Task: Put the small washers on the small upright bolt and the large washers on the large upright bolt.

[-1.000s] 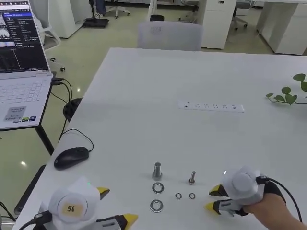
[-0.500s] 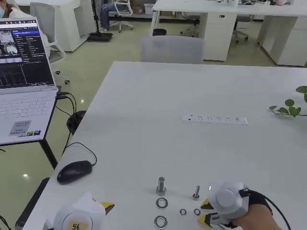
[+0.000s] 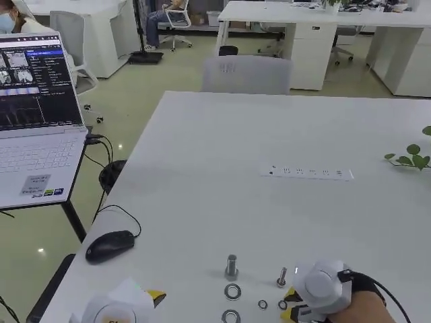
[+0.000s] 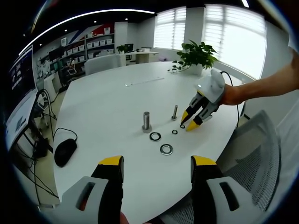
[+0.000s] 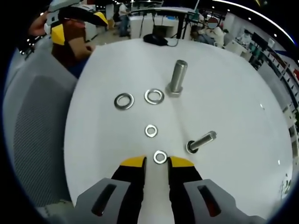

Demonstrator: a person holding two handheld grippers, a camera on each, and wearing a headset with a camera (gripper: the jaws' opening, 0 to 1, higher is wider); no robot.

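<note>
One small washer (image 5: 160,157) lies flat on the white table (image 5: 243,93), between the yellow tips of the right hand-held gripper (image 5: 156,164). The jaws stand a little apart, flanking the washer with a gap on each side and not pinching it. A second small washer (image 5: 151,130) lies just beyond the first. In the right gripper view the small bolt (image 5: 202,141) stands on its head just to the right of these two.

Farther out, two large washers (image 5: 124,101) (image 5: 154,96) lie side by side without touching. The second is just beside the foot of the large bolt (image 5: 176,77), which also stands upright. All four washers rest on the table.

The left hand-held gripper (image 4: 156,163) hangs at the near edge of the table, released, with its jaws wide apart. It faces the bolts and is well apart from them.

In the head view a black mouse (image 3: 110,245) sits near the table's left edge and a white power strip (image 3: 306,173) lies farther across. Leaves of a plant (image 3: 411,158) show at the right edge. An open laptop (image 3: 34,134) stands on a separate stand to the left, and a grey chair (image 3: 246,74) is at the far end.
</note>
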